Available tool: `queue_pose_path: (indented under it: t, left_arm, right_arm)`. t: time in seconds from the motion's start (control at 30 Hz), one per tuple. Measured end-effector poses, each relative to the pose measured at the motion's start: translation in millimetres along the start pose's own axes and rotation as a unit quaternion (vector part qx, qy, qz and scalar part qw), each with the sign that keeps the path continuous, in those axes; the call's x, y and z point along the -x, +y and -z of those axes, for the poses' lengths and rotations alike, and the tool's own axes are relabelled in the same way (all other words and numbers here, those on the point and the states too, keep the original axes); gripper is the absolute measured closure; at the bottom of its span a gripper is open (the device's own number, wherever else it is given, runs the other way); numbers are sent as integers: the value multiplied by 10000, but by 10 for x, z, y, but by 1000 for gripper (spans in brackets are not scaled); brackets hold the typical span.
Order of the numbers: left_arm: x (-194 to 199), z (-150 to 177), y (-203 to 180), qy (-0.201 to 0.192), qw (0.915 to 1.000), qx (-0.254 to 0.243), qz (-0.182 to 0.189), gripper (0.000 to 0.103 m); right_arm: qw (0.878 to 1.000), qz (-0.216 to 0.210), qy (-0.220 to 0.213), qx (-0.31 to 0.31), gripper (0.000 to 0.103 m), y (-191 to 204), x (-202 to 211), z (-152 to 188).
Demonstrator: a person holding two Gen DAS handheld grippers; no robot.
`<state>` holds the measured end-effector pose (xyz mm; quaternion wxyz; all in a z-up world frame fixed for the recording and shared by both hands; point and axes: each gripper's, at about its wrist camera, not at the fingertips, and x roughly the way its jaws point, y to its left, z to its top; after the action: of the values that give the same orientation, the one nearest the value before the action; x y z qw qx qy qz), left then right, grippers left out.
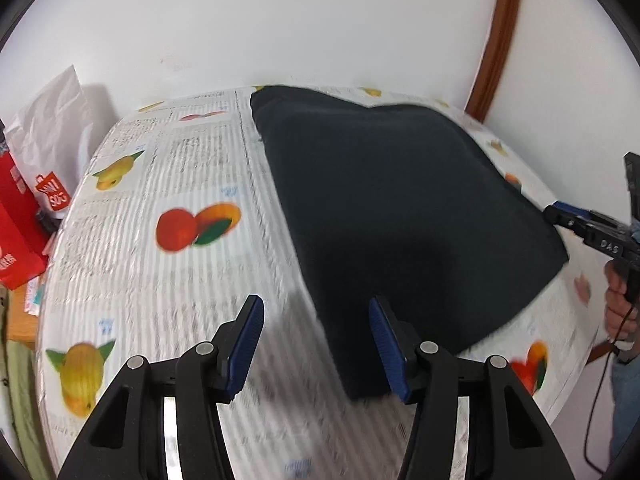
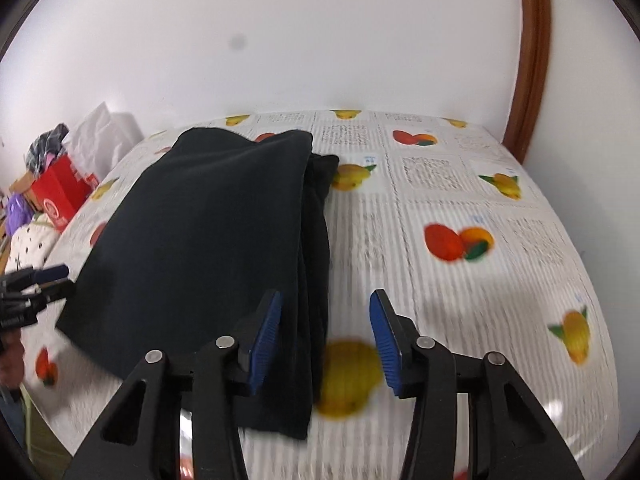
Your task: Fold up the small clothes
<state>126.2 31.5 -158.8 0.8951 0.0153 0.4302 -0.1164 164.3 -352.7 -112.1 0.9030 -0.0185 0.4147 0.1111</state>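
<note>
A dark navy garment (image 1: 400,208) lies folded into a long stack on the fruit-print tablecloth (image 1: 160,184). My left gripper (image 1: 316,344) is open and empty, just above the cloth at the garment's near left edge. In the right wrist view the garment (image 2: 208,240) shows several layered edges along its right side. My right gripper (image 2: 324,340) is open and empty, straddling that layered right edge near the garment's near end. The right gripper also shows in the left wrist view (image 1: 560,214) at the garment's far right side. The left gripper appears in the right wrist view (image 2: 48,280), open.
The table (image 2: 480,200) stands against a white wall, with a brown frame (image 2: 532,60) at the right. Left of the table are a red box (image 1: 16,216), a white bag (image 1: 48,128) and piled items (image 2: 36,208). The person's hand (image 1: 618,308) holds the right gripper's handle.
</note>
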Motion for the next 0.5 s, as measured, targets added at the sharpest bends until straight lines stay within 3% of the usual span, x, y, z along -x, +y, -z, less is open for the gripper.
queue_pose_path:
  t: [0.17,0.3,0.5]
  left_arm:
    - [67,216,7,72,9999,22,-110,50]
    - [179,320,23,96,9999,28,-75,50]
    - [80,453,-15,289,9995,-52,-105,50]
  right_arm:
    - [9998,152,64,-74,57,-33,96,351]
    - [9985,542,-13,-63,57,-64,224,540]
    - [9991,335,40,239,57,4,256,686]
